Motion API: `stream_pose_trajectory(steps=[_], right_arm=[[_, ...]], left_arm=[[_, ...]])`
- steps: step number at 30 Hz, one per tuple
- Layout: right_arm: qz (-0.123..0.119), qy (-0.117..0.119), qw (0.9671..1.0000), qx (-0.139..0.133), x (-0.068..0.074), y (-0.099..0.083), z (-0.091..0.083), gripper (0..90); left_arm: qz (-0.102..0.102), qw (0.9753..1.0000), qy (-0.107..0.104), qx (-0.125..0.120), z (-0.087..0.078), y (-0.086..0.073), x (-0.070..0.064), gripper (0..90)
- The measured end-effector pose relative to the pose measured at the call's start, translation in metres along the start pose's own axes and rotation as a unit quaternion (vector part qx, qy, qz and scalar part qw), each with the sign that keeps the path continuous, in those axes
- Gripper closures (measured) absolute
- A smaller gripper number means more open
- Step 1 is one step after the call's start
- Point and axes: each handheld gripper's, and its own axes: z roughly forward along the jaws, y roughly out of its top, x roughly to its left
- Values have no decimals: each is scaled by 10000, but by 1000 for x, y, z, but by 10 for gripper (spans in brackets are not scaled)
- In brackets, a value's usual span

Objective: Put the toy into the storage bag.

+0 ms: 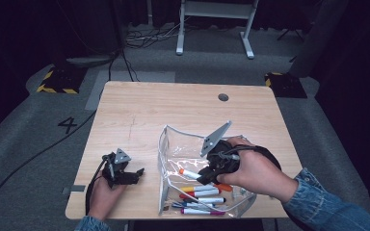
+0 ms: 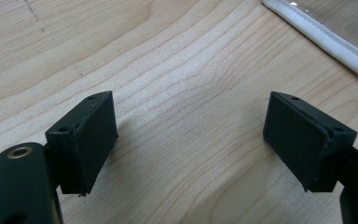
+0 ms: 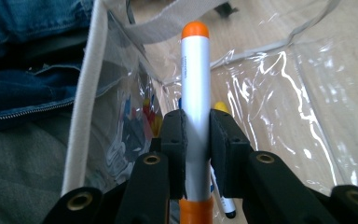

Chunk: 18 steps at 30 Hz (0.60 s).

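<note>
- right tongs (image 3: 196,140) clamped on orange-capped marker (image 3: 196,79), held over clear pouch (image 1: 173,144) on desk (image 1: 139,106)
- left tongs (image 2: 189,140) wide open, holding nothing, low over bare desk beside pouch
- other markers (image 1: 200,195) lie inside pouch

White marker (image 3: 196,102) with orange cap and end, clamped between jaws, inside clear pouch (image 1: 173,144) lying open on table

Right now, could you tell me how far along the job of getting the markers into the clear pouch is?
Done: several markers already lie inside the clear pouch. In hand: the right gripper is shut on an orange-capped marker, held over the pouch's opening. The left gripper is open and empty over the wooden table. Left: release this marker into the pouch; no other loose markers show on the table.
</note>
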Motion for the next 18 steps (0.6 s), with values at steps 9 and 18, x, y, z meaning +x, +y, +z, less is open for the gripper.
stream_pose_trajectory(steps=[9,18], right_arm=[[21,163,9988,458,-3,3,32,767],[27,190,9961,859,-9,3,61,767]], left_arm=[[-12,10000,-4,-1,0,0,0,176],[-1,10000,0,1,0,0,0,177]])
